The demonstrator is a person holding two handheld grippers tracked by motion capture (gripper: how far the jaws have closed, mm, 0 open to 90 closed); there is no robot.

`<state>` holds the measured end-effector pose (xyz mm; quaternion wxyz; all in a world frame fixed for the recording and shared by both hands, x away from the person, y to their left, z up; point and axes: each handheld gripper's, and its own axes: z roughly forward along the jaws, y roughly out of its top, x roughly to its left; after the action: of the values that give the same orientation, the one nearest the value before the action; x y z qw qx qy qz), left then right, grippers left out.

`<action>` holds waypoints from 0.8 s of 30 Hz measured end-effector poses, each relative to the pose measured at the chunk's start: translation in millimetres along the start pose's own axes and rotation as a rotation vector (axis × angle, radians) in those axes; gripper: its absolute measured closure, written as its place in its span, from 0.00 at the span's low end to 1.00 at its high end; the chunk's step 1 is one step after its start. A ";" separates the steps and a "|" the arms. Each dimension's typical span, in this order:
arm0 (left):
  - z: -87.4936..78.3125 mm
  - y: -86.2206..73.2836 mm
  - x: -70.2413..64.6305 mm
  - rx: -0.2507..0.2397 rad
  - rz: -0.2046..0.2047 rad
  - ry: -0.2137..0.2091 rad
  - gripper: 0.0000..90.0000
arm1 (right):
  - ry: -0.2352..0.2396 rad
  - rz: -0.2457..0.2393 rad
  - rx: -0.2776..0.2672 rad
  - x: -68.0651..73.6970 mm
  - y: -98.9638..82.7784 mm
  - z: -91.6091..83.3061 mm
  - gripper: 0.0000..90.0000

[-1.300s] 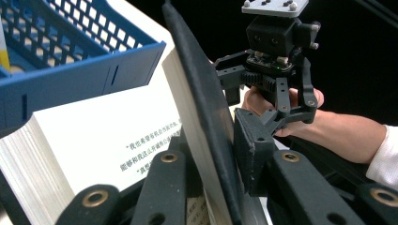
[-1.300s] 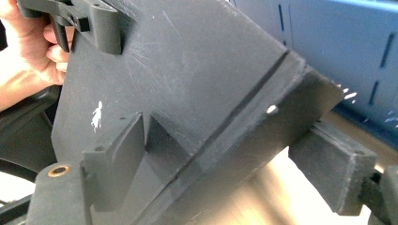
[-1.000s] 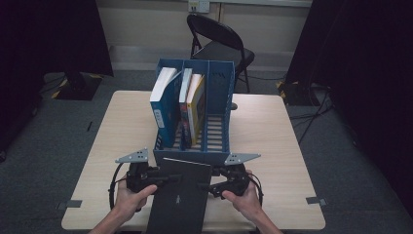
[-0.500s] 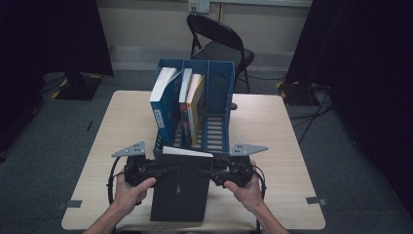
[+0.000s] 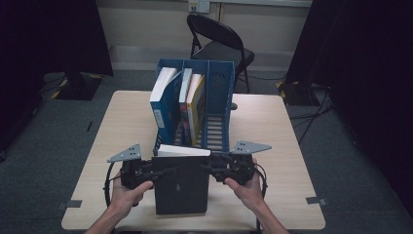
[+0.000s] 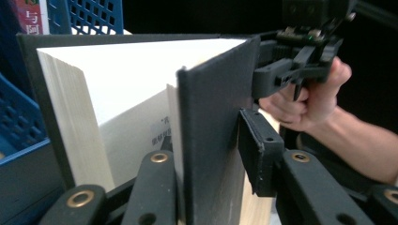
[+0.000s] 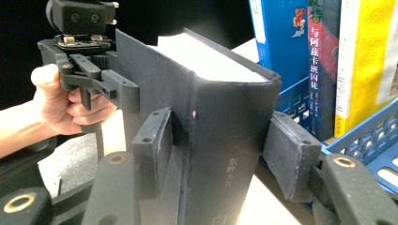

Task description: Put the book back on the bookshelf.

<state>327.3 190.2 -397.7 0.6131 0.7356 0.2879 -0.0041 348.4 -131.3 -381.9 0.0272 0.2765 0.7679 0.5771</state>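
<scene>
At six o'clock on the table (image 5: 292, 146), just in front of the blue file rack (image 5: 219, 97), a black hardcover book (image 5: 180, 187) stands on end between the two tongs. From nine o'clock the left gripper (image 5: 168, 170) pinches its front cover near the page edge, while from three o'clock the right gripper (image 5: 204, 168) clamps across the spine. Behind it, several books (image 5: 187, 105) stand in the rack's left and middle slots.

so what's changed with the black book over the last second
Both grippers, left and right, have tipped the black book up from lying flat at the table's near edge to standing on end, its white pages now facing up. Each has kept its hold on it. The blue file rack and its books stayed put.
</scene>
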 end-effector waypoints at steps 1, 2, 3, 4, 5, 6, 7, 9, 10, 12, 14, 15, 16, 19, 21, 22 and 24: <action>-1.0 -1.0 -0.6 -0.001 0.003 0.007 0.74 | -0.002 -0.002 0.002 0.9 0.0 -0.3 0.50; -2.3 -2.0 -0.9 0.002 0.000 0.011 0.73 | -0.005 -0.007 0.005 1.7 -0.1 -0.9 0.50; -3.7 -3.3 -1.2 0.002 -0.004 0.018 0.72 | -0.004 -0.010 0.005 2.0 -0.6 -1.5 0.50; -5.2 -5.0 -1.3 0.005 -0.006 0.025 0.71 | -0.002 -0.011 0.008 2.0 -1.1 -2.3 0.51; -7.2 -6.5 -0.8 0.018 -0.006 0.030 0.68 | -0.002 -0.010 0.008 2.0 -1.7 -3.0 0.51; -9.8 -8.1 0.5 0.026 -0.020 0.031 0.68 | -0.001 -0.010 0.008 2.1 -2.4 -3.5 0.51; -12.7 -10.2 2.7 0.024 -0.048 0.027 0.66 | -0.003 -0.009 0.010 2.3 -2.4 -4.0 0.52; -19.0 -15.1 6.1 0.019 -0.059 0.042 0.63 | -0.014 -0.006 0.018 3.0 -1.6 -4.0 0.52; -21.0 -16.2 7.1 0.022 -0.058 0.050 0.63 | -0.018 -0.004 0.017 3.0 -1.7 -3.8 0.52; -23.9 -17.7 8.4 0.016 -0.063 0.066 0.61 | -0.019 0.001 0.018 2.2 -1.8 -3.7 0.53; -25.9 -17.9 9.1 0.006 -0.065 0.085 0.55 | -0.024 0.006 0.020 1.3 -1.9 -3.6 0.53; -27.0 -17.6 9.7 0.004 -0.068 0.098 0.52 | -0.024 0.009 0.022 0.8 -2.2 -3.9 0.53; -28.2 -17.4 10.2 -0.008 -0.068 0.137 0.50 | -0.024 0.010 0.022 0.3 -2.5 -4.2 0.53; -30.7 -16.2 15.8 -0.022 -0.090 0.144 0.43 | -0.022 0.004 0.023 0.7 -2.4 -4.5 0.53; -26.7 -15.7 18.3 -0.010 -0.082 0.132 0.40 | -0.019 0.001 0.023 1.6 -2.5 -5.0 0.53; -23.8 -15.2 18.3 -0.004 -0.077 0.134 0.41 | -0.018 -0.002 0.024 2.0 -2.4 -5.2 0.53; -16.9 -13.7 16.8 0.010 -0.060 0.111 0.44 | -0.016 -0.009 0.025 3.0 -1.9 -5.4 0.53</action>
<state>329.6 213.6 -411.8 0.5923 0.7287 0.3433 0.0169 343.1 -134.9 -381.1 0.0328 0.2780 0.7761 0.5651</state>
